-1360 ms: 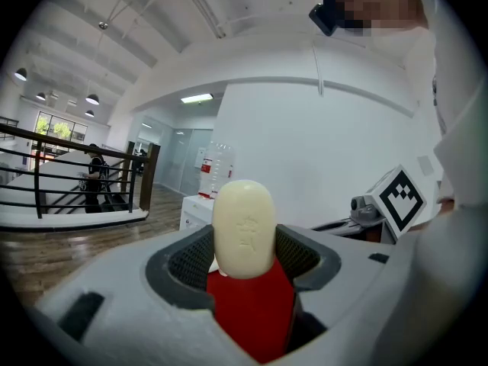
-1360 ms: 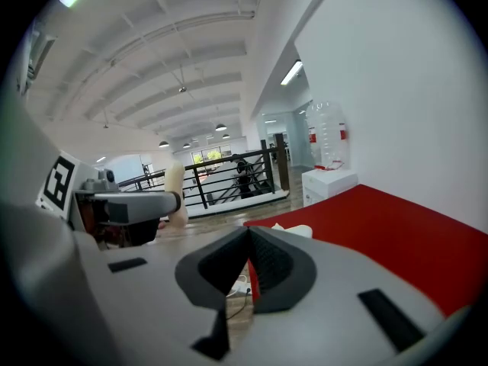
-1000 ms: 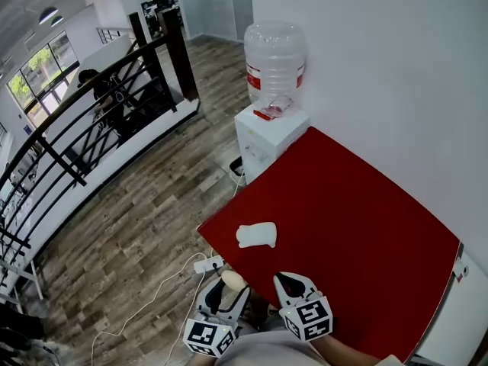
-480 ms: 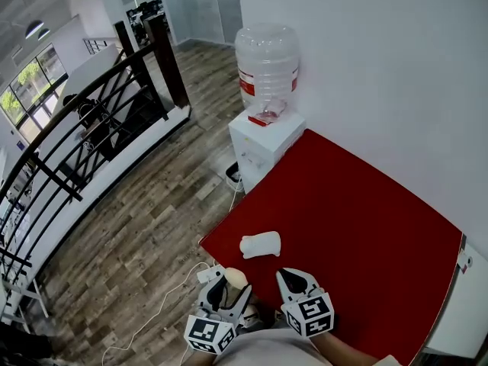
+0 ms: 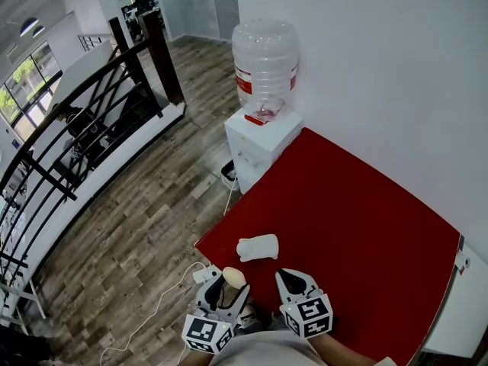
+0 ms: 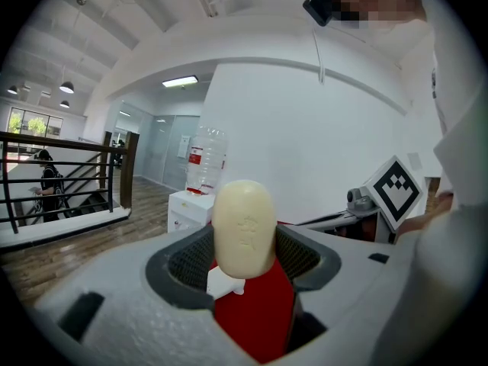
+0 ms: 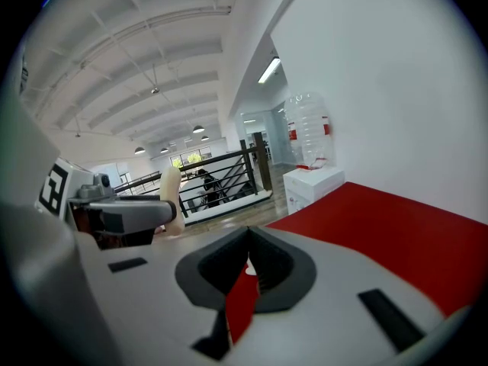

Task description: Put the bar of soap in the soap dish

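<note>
A cream oval bar of soap [image 5: 234, 277] stands upright in my left gripper [image 5: 231, 287], which is shut on it just off the near left corner of the red table [image 5: 358, 219]. In the left gripper view the soap [image 6: 244, 226] fills the gap between the jaws of the left gripper [image 6: 244, 254]. The white soap dish [image 5: 258, 248] lies on the table close ahead of both grippers, with its edge [image 6: 226, 283] showing below the soap. My right gripper [image 5: 288, 279] is beside the left one, over the table's near edge. The right gripper [image 7: 248, 261] is shut with nothing held.
A white water dispenser [image 5: 263, 132] with a clear bottle [image 5: 264, 63] stands at the table's far left corner. A white wall [image 5: 381, 67] runs along the table's far side. Cables and a power strip [image 5: 200, 274] lie on the wooden floor to the left, beyond which runs a black railing [image 5: 84, 120].
The head view has shifted slightly. Both grippers stay at the table's near edge, and the soap stays clamped in the left one.
</note>
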A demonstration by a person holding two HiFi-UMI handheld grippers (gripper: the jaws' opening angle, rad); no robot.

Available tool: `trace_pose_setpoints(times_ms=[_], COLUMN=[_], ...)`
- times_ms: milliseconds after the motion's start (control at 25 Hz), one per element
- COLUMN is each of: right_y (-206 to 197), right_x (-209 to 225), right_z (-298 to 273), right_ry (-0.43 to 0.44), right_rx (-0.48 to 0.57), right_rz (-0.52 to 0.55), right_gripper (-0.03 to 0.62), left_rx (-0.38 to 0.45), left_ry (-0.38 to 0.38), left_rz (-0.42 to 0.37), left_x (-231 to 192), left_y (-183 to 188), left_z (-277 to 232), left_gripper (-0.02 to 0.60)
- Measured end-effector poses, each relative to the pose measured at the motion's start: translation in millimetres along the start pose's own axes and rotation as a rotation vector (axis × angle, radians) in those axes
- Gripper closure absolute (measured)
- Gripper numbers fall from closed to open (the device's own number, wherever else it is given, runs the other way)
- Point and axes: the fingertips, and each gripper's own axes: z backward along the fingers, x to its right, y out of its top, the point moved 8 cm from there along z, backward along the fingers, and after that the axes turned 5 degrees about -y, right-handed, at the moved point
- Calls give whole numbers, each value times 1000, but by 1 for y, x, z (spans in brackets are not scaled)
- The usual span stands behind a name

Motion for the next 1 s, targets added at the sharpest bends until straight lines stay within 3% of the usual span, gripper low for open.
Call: trace_pose_setpoints(times_ms=[1000], right_y=[-4], right_x=[43], right_z=[-67], right_ry=[-51], right_rx=[-52], right_rz=[-30], right_gripper=[589], left_rx=[-87], left_ry=[-58], left_rz=[-4], left_x=[-46], left_y=[-21], left_z=[-72], left_gripper=[321])
